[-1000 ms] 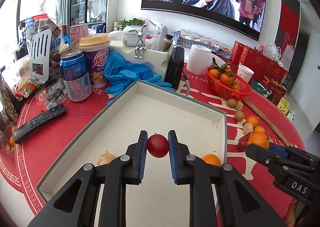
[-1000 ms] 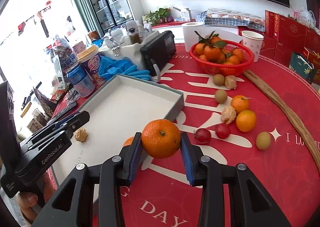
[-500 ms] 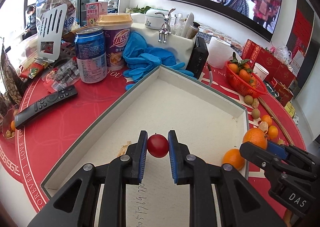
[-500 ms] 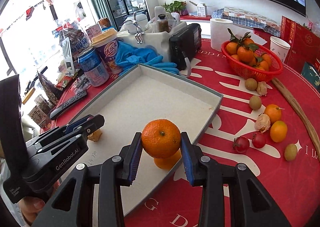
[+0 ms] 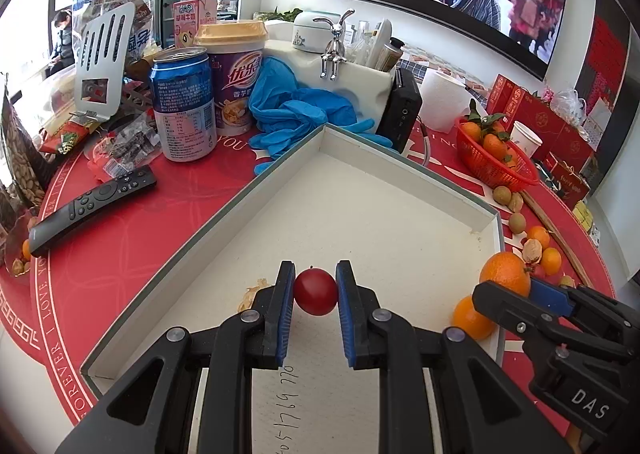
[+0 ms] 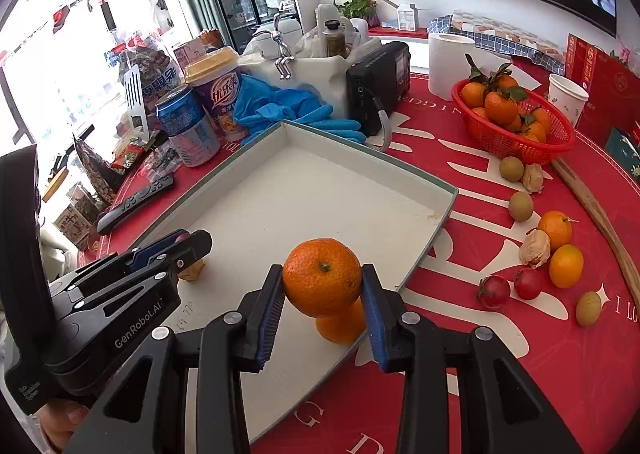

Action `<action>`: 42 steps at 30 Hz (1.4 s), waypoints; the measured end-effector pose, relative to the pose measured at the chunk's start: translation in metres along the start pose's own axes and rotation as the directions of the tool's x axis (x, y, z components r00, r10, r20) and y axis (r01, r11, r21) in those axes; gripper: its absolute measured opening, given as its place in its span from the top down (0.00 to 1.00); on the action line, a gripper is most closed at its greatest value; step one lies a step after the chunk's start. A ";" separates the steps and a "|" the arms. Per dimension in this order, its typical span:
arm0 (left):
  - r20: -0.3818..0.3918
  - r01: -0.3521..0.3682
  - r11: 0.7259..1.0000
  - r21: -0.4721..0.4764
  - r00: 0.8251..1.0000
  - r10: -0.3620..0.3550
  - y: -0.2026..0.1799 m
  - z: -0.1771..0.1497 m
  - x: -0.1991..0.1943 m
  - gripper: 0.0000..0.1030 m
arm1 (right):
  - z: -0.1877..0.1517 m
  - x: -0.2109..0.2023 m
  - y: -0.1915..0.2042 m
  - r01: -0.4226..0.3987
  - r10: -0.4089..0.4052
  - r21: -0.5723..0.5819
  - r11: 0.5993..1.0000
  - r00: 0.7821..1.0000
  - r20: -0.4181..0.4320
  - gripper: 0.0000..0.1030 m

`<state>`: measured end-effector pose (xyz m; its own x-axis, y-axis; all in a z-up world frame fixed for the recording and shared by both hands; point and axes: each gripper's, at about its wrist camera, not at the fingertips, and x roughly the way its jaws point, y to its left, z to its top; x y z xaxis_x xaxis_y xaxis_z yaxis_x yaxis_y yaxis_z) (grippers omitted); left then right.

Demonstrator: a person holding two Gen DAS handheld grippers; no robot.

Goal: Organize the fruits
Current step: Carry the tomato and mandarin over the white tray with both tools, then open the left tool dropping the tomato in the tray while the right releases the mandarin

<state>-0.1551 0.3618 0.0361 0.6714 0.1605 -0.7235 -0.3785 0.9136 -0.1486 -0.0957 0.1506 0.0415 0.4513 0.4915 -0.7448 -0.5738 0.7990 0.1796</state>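
Above the white tray [image 5: 280, 190], my left gripper [image 5: 311, 294] pinches a small red fruit [image 5: 315, 291] between its blue pads; my right gripper [image 6: 322, 304] clamps a mandarin [image 6: 322, 276] over the tray's near edge, directly above a second mandarin [image 6: 340, 328] lying inside.

- Desk [image 5: 168, 238]: red cloth, white lettering.
- Tray [image 5: 256, 190]: white inside, grey-green rim.
- Cherry tomato [image 5: 315, 291]: red.
- Mandarin [image 6: 322, 277]: orange.
- Gloves [image 5: 288, 110]: blue.
- Basket [image 6: 516, 142]: red mesh.
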 end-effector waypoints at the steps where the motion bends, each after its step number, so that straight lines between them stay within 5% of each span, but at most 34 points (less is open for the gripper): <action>1: 0.000 0.001 1.000 0.000 1.000 -0.001 0.000 0.000 0.000 0.78 | 0.000 0.001 0.000 0.000 0.000 -0.001 1.000 1.000 -0.001 0.62; 13: -0.005 -0.010 1.000 0.003 1.000 0.010 0.000 -0.001 0.003 0.77 | 0.005 0.004 0.007 -0.003 0.003 -0.022 1.000 1.000 0.003 0.59; 15: 0.004 -0.020 1.000 0.002 1.000 0.020 0.000 0.000 0.000 0.60 | 0.007 0.002 0.008 -0.011 0.011 -0.020 1.000 1.000 0.009 0.26; 17: 0.029 -0.041 0.999 -0.014 0.999 0.042 0.004 0.001 -0.004 0.33 | 0.008 -0.005 0.005 0.022 -0.021 -0.011 1.000 0.999 0.045 0.22; 18: 0.043 -0.051 0.999 -0.015 0.998 0.051 0.006 0.003 -0.007 0.29 | 0.009 -0.008 0.003 0.035 -0.035 -0.012 0.999 0.998 0.055 0.22; 22: 0.071 -0.089 0.996 0.010 0.994 0.088 0.002 0.002 -0.012 0.28 | 0.006 -0.012 -0.012 0.133 -0.134 0.023 0.991 0.990 0.047 0.22; 27: 0.037 -0.092 0.995 0.034 0.995 0.091 -0.004 -0.001 -0.005 0.28 | -0.003 -0.002 -0.033 0.046 -0.043 0.117 0.992 0.999 -0.031 0.22; 35: 0.001 -0.092 0.995 0.024 0.996 0.092 0.004 -0.006 0.000 0.27 | -0.007 0.016 -0.018 -0.051 0.056 0.082 0.995 0.997 -0.062 0.22; 42: 0.028 -0.075 0.997 0.031 0.997 0.074 -0.001 -0.005 -0.007 0.27 | -0.009 -0.006 -0.031 0.017 -0.015 0.077 0.997 1.000 -0.021 0.22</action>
<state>-0.1625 0.3576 0.0377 0.6590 0.2378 -0.7136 -0.4077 0.9102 -0.0732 -0.0872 0.1198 0.0345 0.4458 0.4717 -0.7608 -0.5121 0.8315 0.2155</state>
